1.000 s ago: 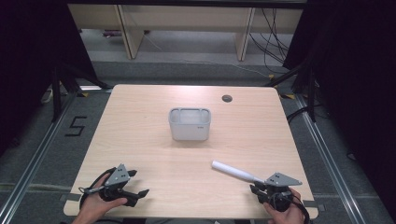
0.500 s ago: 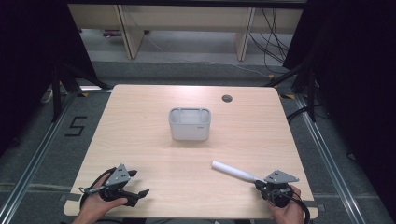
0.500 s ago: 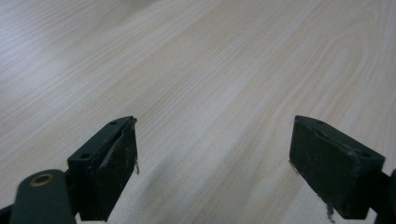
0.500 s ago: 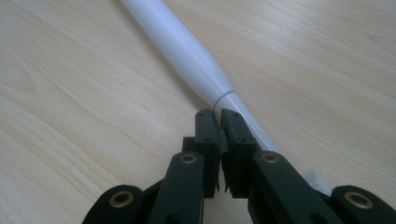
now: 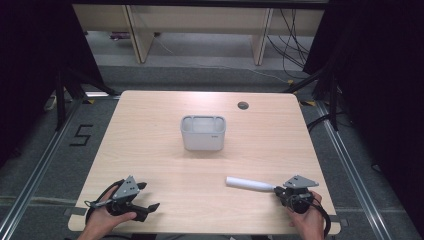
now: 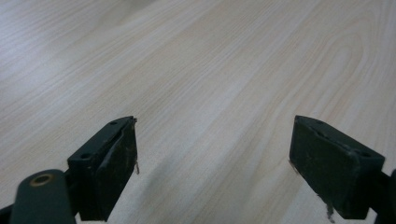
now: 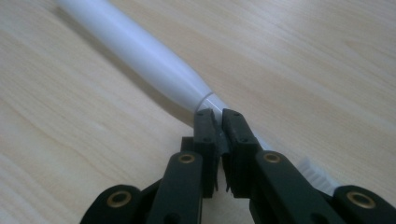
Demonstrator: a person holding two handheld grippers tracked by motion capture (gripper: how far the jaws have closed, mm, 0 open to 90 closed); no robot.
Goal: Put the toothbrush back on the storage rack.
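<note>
- A white toothbrush (image 5: 250, 183) is lying on the wooden surface (image 5: 150, 130) at about 5 o'clock from the centre, its thick handle pointing toward 10 o'clock and its head end toward the person's right hand.
- The right hand-held gripper (image 5: 278, 189) is seen clenched on the toothbrush's thin neck; in the right gripper view the jaws are pressed nearly together just behind the collar where the handle (image 7: 140, 56) narrows, and white bristles (image 7: 315, 173) show at the lower right.
- The left hand-held gripper (image 5: 150, 197) is held near the surface's 7 o'clock corner; its jaws are spread wide in the left gripper view, with nothing but bare wood between them.
- A grey bin (image 5: 203, 132) stands near the middle of the surface, well apart from both grippers and toward 11 o'clock from the toothbrush; it is judged to be the likely destination.
- The grip is taken far from the heavy handle, so the long end may droop or swing once lifted, and the brush could pivot between the jaws.
- The neck is thin and smooth, so a slip out of the jaws is possible if the lift is quick.
- If the handle sags, it may catch the bin's rim on approach and be knocked loose or tip the light bin.
- Whether the handle still rests on the wood along its length cannot be told for certain.
</note>
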